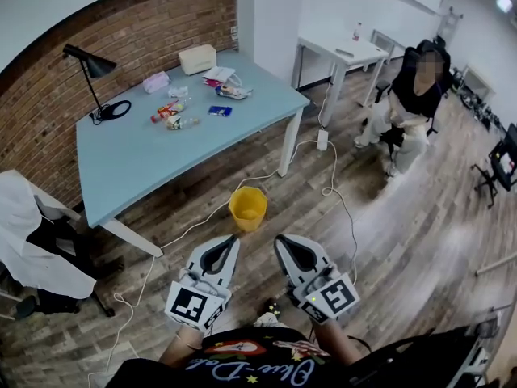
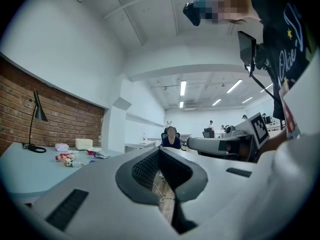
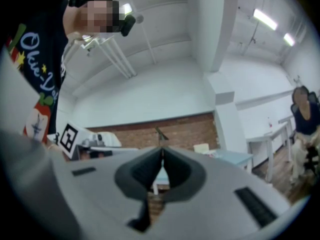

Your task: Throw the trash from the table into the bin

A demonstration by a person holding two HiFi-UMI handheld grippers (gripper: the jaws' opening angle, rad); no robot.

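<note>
Several pieces of trash lie at the far side of the light blue table: a red and white wrapper, a small bottle, a blue packet and crumpled wrappers. A yellow bin stands on the wooden floor by the table's near corner. My left gripper and right gripper are side by side, low in the head view, just short of the bin and apart from it. Both are shut with nothing in them. The left gripper view shows the trash far off on the table.
A black desk lamp, a pink pack and a tissue box also sit on the table. A chair with a white coat is at the left. A white cable trails over the floor. A seated person is at the right.
</note>
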